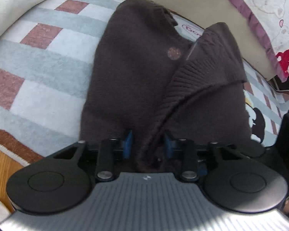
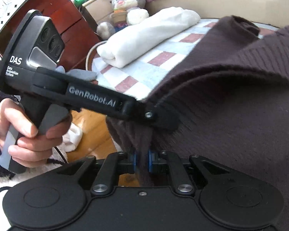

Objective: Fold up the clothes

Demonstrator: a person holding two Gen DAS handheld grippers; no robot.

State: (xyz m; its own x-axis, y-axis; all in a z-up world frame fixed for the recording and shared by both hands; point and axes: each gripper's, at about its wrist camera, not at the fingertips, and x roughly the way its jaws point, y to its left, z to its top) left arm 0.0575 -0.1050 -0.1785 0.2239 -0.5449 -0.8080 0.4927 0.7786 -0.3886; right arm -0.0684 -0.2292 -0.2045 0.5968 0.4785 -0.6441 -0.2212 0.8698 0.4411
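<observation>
A dark brown knitted sweater (image 1: 134,67) lies spread on a checked blanket (image 1: 48,67), with a small round patch (image 1: 174,53) on it and a ribbed edge (image 1: 192,80) folded over. My left gripper (image 1: 148,144) has a bunch of that fabric pinched between its blue pads (image 1: 128,144). In the right wrist view the left gripper (image 2: 163,121) reaches in from the left, held by a hand (image 2: 25,134), its tip on the sweater (image 2: 231,115) edge. Just below it, my right gripper (image 2: 142,160) is shut on a hanging fold of the same edge.
A folded white cloth (image 2: 144,38) lies on the blanket's far corner, with a plush rabbit (image 2: 127,0) behind it. Red-brown wooden furniture (image 2: 67,15) stands at the left above a wooden floor (image 2: 86,119). A bear-print quilt (image 1: 279,19) lies at the back right.
</observation>
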